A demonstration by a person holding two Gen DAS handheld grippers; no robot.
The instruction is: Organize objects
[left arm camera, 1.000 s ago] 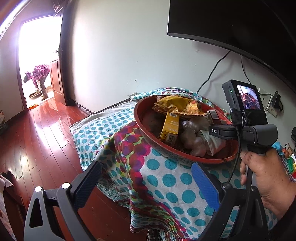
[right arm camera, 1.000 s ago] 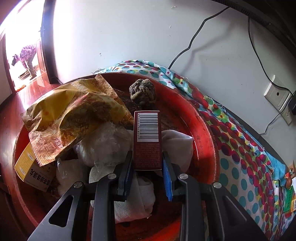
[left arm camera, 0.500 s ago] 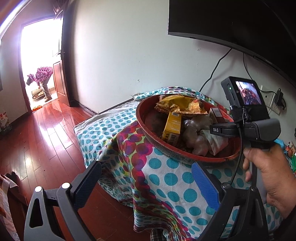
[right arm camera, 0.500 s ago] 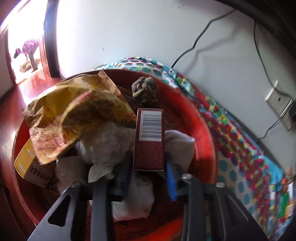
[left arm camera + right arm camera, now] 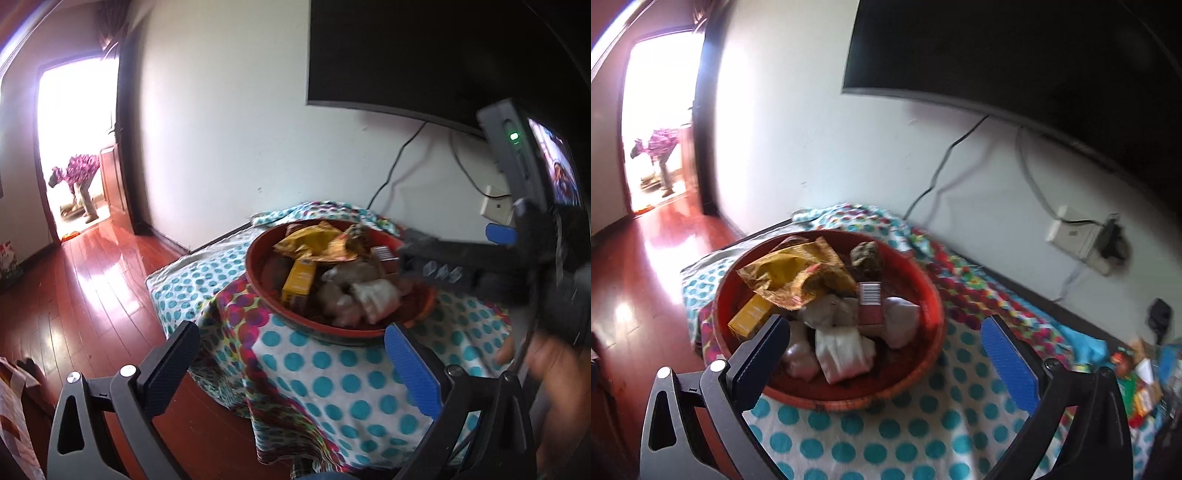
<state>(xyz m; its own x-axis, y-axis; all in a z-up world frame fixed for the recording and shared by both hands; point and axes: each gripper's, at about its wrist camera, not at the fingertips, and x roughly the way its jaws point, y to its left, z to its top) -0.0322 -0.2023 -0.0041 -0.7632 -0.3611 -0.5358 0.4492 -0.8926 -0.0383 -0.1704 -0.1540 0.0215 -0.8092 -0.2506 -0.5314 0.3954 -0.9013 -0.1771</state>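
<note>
Nearest the right wrist camera, the right gripper [image 5: 886,354] hangs above the near rim of the red bowl [image 5: 923,295] with its jaws spread wide and nothing between them. Its dark left finger overlaps the yellow box [image 5: 750,317] in the picture, though whether it touches the box is hard to tell through the blur. In the left wrist view the left gripper [image 5: 291,362] is likewise spread wide and empty, held off the near corner of the table over the dotted cloth [image 5: 332,384].

Inside the bowl, white wrapped bundles [image 5: 842,350] lie closest. Just behind them the dark red box [image 5: 870,304] rests among the bundles, its barcode end pointing away. To the left the yellow box leans on the bowl's wall, and a crumpled yellow snack bag [image 5: 798,277] lies over it. A knobbly brown lump [image 5: 866,256] sits at the far side.

Beyond the table, cables [image 5: 942,166] run down the white wall from a dark screen [image 5: 1015,55] to a wall socket [image 5: 1071,232]. At far left, a doorway [image 5: 653,122] is bright with daylight.
</note>
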